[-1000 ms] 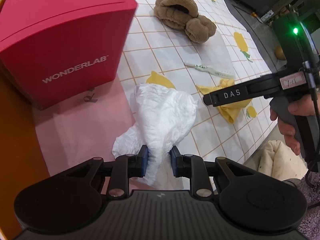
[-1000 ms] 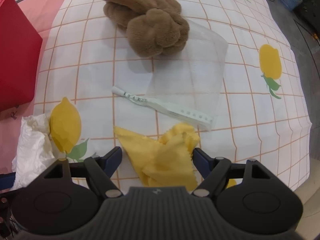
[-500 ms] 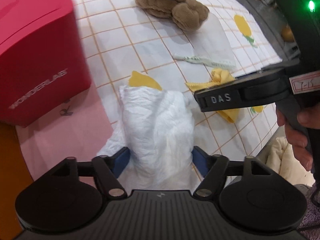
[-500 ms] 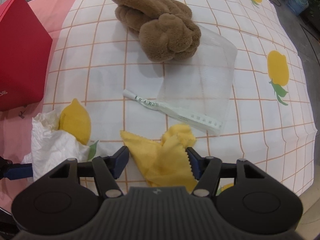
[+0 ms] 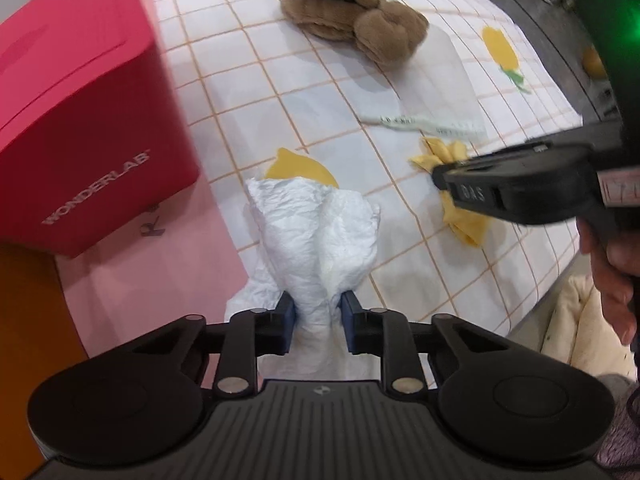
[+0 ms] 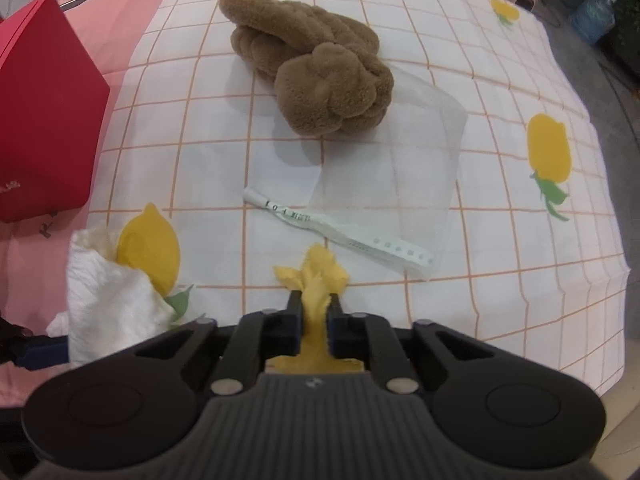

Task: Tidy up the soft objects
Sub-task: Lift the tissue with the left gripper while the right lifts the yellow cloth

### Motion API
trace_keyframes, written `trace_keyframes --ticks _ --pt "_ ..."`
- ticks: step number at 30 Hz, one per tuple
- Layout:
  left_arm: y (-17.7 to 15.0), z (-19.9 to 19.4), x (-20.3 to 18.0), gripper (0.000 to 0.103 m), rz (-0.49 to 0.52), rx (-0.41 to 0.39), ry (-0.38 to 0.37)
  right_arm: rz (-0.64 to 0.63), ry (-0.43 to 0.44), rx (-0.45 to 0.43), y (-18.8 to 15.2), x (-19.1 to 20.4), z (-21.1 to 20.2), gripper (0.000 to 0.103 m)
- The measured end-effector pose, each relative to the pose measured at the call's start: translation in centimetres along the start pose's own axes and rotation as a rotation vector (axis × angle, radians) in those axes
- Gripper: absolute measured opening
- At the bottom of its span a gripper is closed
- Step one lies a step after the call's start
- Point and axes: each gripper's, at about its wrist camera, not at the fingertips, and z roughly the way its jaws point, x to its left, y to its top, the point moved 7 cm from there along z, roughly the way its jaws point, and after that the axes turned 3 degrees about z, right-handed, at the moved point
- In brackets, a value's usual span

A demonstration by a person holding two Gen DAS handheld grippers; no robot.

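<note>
In the left wrist view, the left gripper [image 5: 318, 312] is closing, its blue pads pinching a crumpled white paper-like cloth [image 5: 316, 236] on the lemon-print checked tablecloth [image 5: 248, 92], near a red box [image 5: 80, 104]. In the right wrist view, the right gripper [image 6: 314, 314] is closing, squeezing a bunched yellow cloth [image 6: 316, 280] near a brown plush slipper [image 6: 316, 76].

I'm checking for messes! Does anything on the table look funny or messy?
Nothing is spilled or broken. The brown plush slipper lies partly on the clear mesh zip pouch, and the white crumpled cloth and yellow cloth are bunched up.
</note>
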Motion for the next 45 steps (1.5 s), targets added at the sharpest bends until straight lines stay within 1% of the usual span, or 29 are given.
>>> trace_keyframes --ticks 2,6,9,12,14,16,19,22,24,27,31,33,35,37,40,42,45 --pt "0.1 -0.5 -0.2 0.025 0.002 -0.022 0.01 0.017 0.016 -0.022 0.1 -0.4 -0.7 0.005" --pt "-0.1 -2.1 -1.3 0.024 0.045 -0.041 0.006 0.066 0.042 -0.073 0.4 -1.5 -2.6 0.005" --pt "0.0 -3.9 -1.7 0.024 0.077 -0.067 0.029 0.092 0.061 -0.106 0.7 -1.8 -3.9 0.005" --pt "0.2 -5.7 -1.8 0.024 0.091 -0.081 0.036 0.063 0.042 -0.091 0.4 -1.0 -4.5 0.005" --pt "0.4 -7.4 -1.8 0.024 0.098 -0.103 0.046 0.046 0.051 -0.092 0.2 -0.2 -5.1 0.005" --pt "0.6 -9.3 -2.0 0.024 0.11 -0.147 0.059 0.052 0.048 -0.111 0.3 0.0 -5.9 0.005" --pt "0.6 -13.1 -2.3 0.024 0.126 -0.233 0.041 0.068 -0.031 -0.152 0.8 0.2 -8.0 0.005" --pt "0.6 -16.6 -2.0 0.024 0.129 -0.307 0.024 0.086 -0.025 -0.232 1.8 1.0 -11.4 0.005" --pt "0.6 -18.8 -1.4 0.024 0.123 -0.353 0.032 0.084 -0.016 -0.284 2.7 2.0 -13.9 0.005" --pt "0.2 -21.7 0.5 0.024 0.095 -0.422 0.059 0.078 0.033 -0.364 4.1 4.6 -17.9 0.005" --pt "-0.6 -24.5 4.3 0.024 0.038 -0.473 0.095 0.041 0.138 -0.466 6.0 9.4 -22.5 0.005" --pt "-1.1 -25.6 6.3 0.024 0.008 -0.497 0.131 0.016 0.162 -0.522 6.8 12.2 -24.4 0.005" --pt "-1.7 -26.3 8.6 0.024 -0.031 -0.518 0.156 -0.021 0.183 -0.55 7.6 15.3 -25.6 0.005" --pt "-2.0 -26.4 10.6 0.024 -0.067 -0.524 0.16 -0.058 0.225 -0.561 8.1 18.2 -26.0 0.005" --pt "-2.2 -26.1 13.8 0.024 -0.126 -0.529 0.164 -0.092 0.289 -0.553 8.8 22.3 -25.6 0.005" --pt "-2.5 -26.0 16.0 0.024 -0.168 -0.537 0.175 -0.109 0.311 -0.542 9.3 24.3 -24.7 0.005" --pt "-2.5 -24.7 18.9 0.024 -0.216 -0.547 0.172 -0.119 0.353 -0.517 10.0 26.8 -22.6 0.005"
